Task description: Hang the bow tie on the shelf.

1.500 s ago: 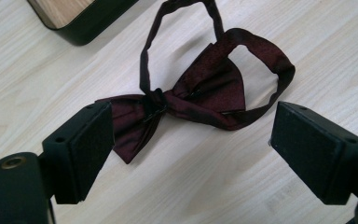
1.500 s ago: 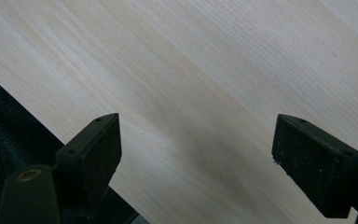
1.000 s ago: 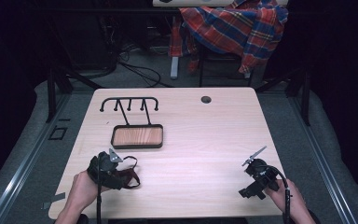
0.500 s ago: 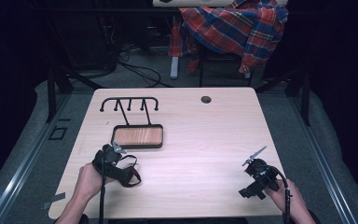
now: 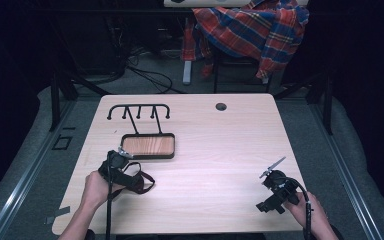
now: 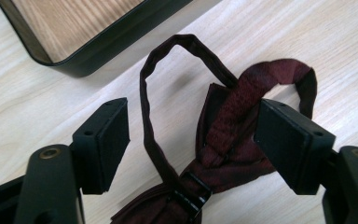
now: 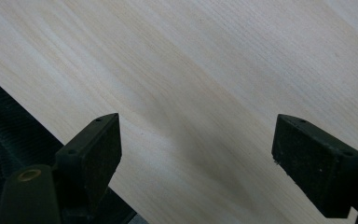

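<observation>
The left claw [image 6: 191, 140] is hovering wide open over the dark maroon fabric bow tie [image 6: 233, 140] lying on the pale wooden tabletop [image 5: 220, 150] beside the black-rimmed wooden tray [image 5: 147, 146] — best closing on the thick knot, not the thin strap loop — while the right claw [image 7: 196, 158] is gaping empty.

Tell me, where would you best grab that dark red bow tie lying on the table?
Probably at the bow tie's bunched middle by its clasp, coming straight down from above: it lies flat, and the left gripper's open jaws already straddle it. The thin strap loop would likely slip.
</observation>
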{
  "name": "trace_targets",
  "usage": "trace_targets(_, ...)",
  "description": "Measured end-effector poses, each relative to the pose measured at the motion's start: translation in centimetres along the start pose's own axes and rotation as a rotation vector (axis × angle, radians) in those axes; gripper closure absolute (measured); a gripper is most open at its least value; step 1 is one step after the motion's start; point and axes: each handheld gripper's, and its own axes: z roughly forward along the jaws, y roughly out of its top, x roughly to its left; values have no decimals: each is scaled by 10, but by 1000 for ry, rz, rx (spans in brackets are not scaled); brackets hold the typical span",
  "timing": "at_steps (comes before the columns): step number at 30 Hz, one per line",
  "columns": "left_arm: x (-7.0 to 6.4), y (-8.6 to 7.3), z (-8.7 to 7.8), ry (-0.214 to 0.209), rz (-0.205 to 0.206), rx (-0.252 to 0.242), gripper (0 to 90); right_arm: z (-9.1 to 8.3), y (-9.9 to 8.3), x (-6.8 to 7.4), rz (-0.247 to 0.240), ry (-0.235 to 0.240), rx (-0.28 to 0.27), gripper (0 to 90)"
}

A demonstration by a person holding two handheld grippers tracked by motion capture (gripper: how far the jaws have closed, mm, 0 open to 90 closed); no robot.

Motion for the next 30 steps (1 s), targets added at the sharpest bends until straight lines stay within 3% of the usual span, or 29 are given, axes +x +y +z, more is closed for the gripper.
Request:
trace_targets(4, 1, 2, 2, -27, -4, -3, 311, 0, 0, 0, -2, 0, 0, 156)
trace_targets(14, 3, 0, 3, -90, -13, -30, 589, 0, 0, 0, -7, 0, 9, 156)
trace_targets(20, 10, 2, 11, -105, -75, 13, 557, -1, 1, -1, -29, -7, 27, 156)
trace_targets(23, 14, 4, 17, -112, -112, 42, 534, 0, 1, 0, -11, -5, 11, 156)
trace_targets(26, 15, 5, 19, -119, -125, 52, 517, -1, 1, -1, -16, -10, 18, 156)
trace_targets(30, 17, 3, 21, -162, -141, 65, 556, 0, 0, 0, -12, -4, 11, 156)
